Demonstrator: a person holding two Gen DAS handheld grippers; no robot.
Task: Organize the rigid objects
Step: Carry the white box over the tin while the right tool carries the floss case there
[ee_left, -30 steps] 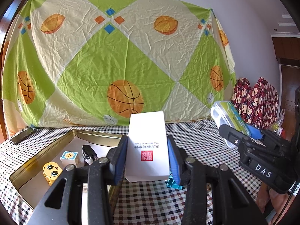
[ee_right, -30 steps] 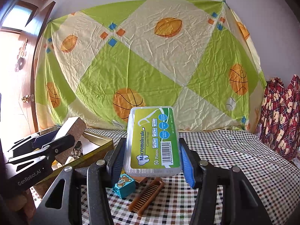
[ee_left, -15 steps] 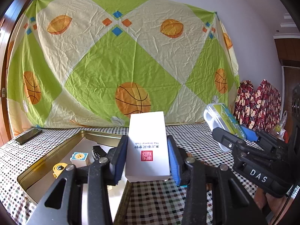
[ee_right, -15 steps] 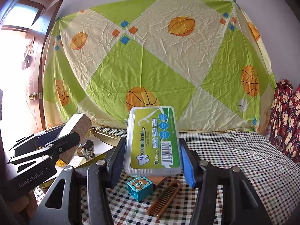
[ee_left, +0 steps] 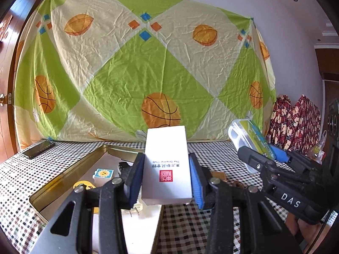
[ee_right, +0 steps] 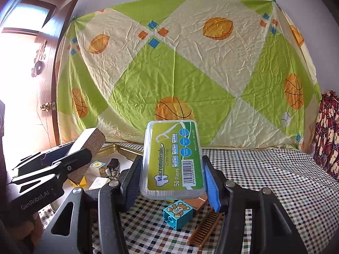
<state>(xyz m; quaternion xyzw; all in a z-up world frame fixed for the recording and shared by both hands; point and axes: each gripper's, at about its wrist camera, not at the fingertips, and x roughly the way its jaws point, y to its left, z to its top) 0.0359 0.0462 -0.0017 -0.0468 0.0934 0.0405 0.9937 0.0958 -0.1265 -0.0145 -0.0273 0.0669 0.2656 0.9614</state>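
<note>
My left gripper (ee_left: 166, 176) is shut on a white carton (ee_left: 166, 165) with a red stamp, held above the right edge of a gold metal tray (ee_left: 70, 177). My right gripper (ee_right: 172, 174) is shut on a clear floss-pick box (ee_right: 172, 158) with a green label, held above the checked tablecloth. In the left wrist view the right gripper (ee_left: 262, 154) and its box (ee_left: 250, 135) are at the right. In the right wrist view the left gripper (ee_right: 70, 160) and its carton (ee_right: 89, 146) are at the left, over the tray (ee_right: 127, 150).
The tray holds a sun block (ee_left: 103, 173), a yellow face toy (ee_left: 82, 185), a dark clip (ee_left: 124, 167) and a white plug (ee_left: 135, 208). A blue bear block (ee_right: 178, 213) and a brown comb (ee_right: 205, 228) lie under my right gripper. A phone (ee_left: 38, 149) lies at far left.
Both grippers have shifted left with their loads. The left one now hangs further over the tray; the bear block and comb have slid right under the right gripper.
</note>
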